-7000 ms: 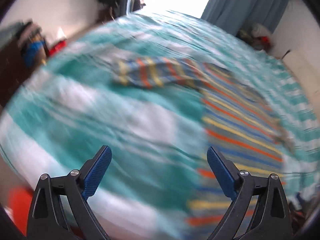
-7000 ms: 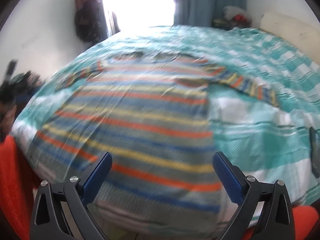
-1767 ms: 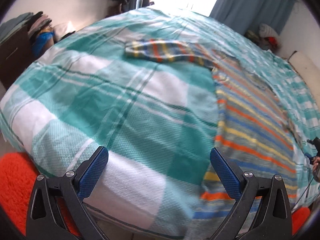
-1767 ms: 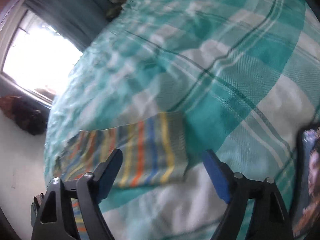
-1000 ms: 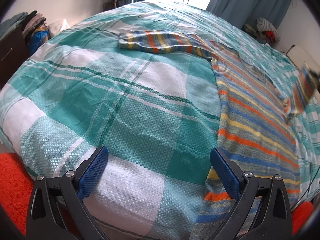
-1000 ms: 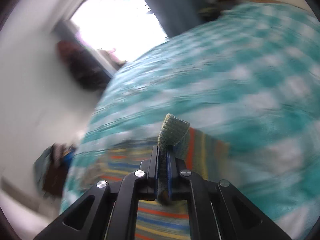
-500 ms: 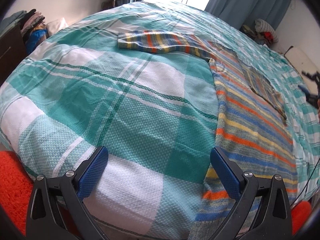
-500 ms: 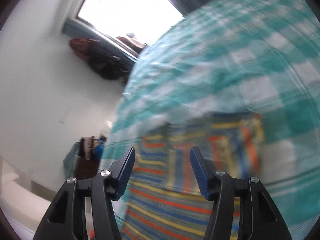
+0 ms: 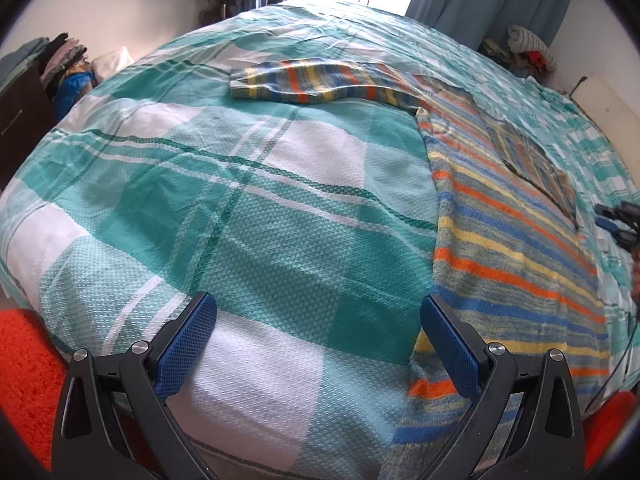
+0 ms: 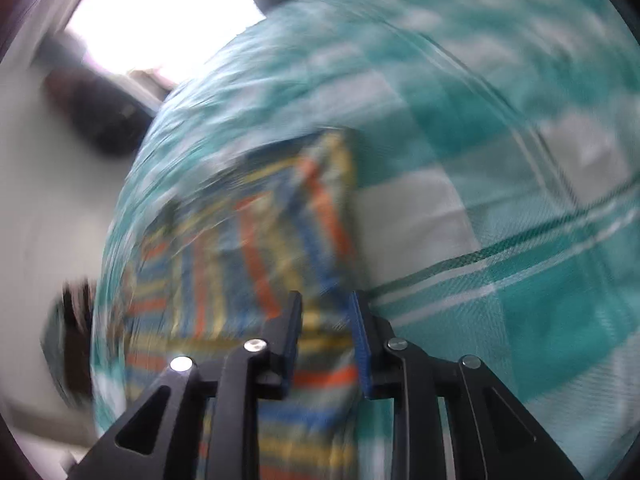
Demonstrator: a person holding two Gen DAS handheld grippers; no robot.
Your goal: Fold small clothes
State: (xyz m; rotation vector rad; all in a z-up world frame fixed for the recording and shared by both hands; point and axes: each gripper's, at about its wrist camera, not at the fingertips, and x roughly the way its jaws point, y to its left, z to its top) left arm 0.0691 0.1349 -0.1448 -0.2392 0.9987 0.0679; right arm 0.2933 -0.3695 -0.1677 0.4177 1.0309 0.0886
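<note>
Your left tongs (image 9: 316, 344) stand wide open over the near edge of the bed (image 9: 248, 216), holding nothing, the blue ribbed pads clear of the cover. Your right tongs (image 10: 325, 322) are narrowing, the jaws closing with only a small gap left; the view is blurred, and you can see striped knit behind that gap, but nothing is pinched between the pads.

The striped sweater (image 9: 508, 248) lies flat on the bed to the right of the left tongs, hem at the near edge. One sleeve (image 9: 316, 82) stretches out to the left across the cover; the other sleeve (image 9: 532, 164) is laid back over the body.

Expect the sweater to be light, soft and limp. It looks like a fuzzy knit in orange, yellow, blue and grey bands, so it should grip well against the ribbed pads but will sag and stretch if lifted by one point. Take hold at an edge, such as the cuff of the outstretched sleeve, the hem corner, or the shoulder seam, and pinch only the knit. The checked teal-and-white cover beneath is a thin, textured weave and could come up with it.
</note>
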